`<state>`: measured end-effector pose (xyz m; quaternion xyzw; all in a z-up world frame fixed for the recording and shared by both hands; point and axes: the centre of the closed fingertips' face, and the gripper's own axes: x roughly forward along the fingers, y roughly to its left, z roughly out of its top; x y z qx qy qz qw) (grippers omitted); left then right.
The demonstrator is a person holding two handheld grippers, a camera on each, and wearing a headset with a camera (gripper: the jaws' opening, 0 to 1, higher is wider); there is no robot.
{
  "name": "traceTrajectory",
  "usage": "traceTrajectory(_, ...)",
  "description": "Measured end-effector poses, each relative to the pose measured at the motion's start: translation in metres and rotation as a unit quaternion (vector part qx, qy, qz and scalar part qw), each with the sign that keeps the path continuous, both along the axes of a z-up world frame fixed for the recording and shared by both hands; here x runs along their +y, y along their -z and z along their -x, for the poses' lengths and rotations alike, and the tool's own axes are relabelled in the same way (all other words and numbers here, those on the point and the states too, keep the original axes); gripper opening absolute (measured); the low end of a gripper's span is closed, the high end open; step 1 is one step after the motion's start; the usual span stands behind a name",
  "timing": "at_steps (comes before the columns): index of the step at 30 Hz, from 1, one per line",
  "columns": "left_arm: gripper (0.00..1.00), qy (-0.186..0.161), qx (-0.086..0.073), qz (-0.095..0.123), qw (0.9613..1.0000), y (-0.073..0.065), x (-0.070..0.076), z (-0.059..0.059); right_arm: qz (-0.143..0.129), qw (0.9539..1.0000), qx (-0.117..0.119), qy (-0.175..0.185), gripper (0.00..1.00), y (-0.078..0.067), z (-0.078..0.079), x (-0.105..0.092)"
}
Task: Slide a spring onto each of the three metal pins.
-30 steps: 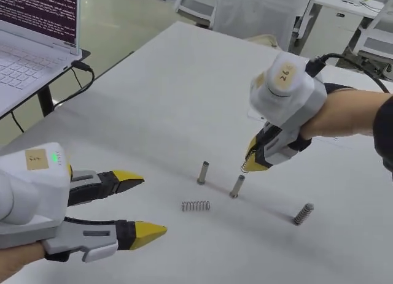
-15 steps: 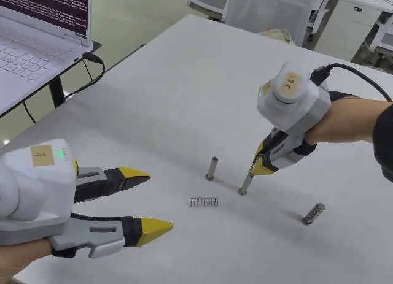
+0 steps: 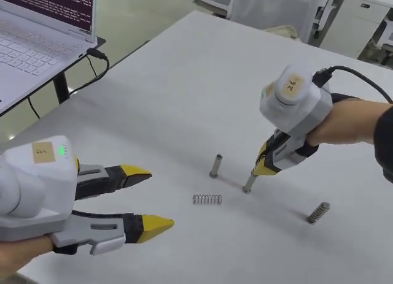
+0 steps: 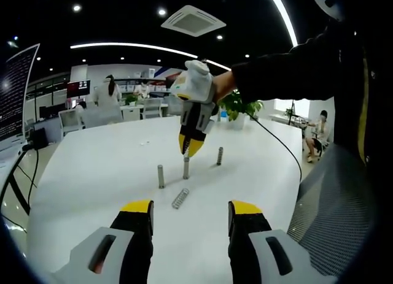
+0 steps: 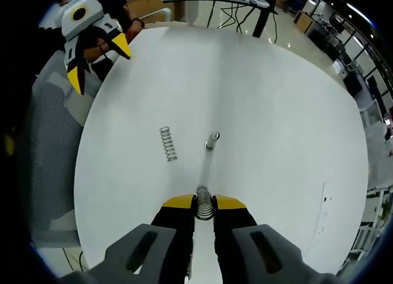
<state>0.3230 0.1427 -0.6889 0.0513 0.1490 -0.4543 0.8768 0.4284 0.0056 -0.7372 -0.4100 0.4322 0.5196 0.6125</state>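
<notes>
My right gripper (image 3: 263, 170) is shut on a small spring (image 5: 204, 208), its yellow tips just above the top of the middle pin (image 3: 249, 185). To its left a bare pin (image 3: 215, 166) stands upright. A loose spring (image 3: 207, 199) lies flat in front of both pins. At the right, a third pin (image 3: 318, 213) wears a spring. My left gripper (image 3: 150, 197) hovers open and empty at the near left, well apart from the pins. In the left gripper view the right gripper (image 4: 191, 146) hangs over the middle pin (image 4: 186, 168), with the loose spring (image 4: 180, 198) nearer.
An open laptop (image 3: 37, 38) stands on a side stand at the far left, its cable (image 3: 98, 57) hanging by the white table's edge (image 3: 141, 48). White chairs and desks stand beyond the far end.
My right gripper has come down with its spring from above the middle pin to the pin's top. The left gripper has stayed put; the head camera shifted slightly.
</notes>
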Motion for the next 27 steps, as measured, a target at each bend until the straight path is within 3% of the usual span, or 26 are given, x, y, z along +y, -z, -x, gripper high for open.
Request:
traceTrajectory(18,0.43,0.004,0.004,-0.004,1.0000,0.002,-0.003,-0.003,0.003,0.9999,0.014,-0.002,0.09,0.033,0.002,0.004)
traceTrajectory(27,0.42,0.006,0.005,-0.007,0.9999,0.004,-0.004,-0.006,0.012,0.9998,0.013,-0.006,0.09,0.040,0.004,0.003)
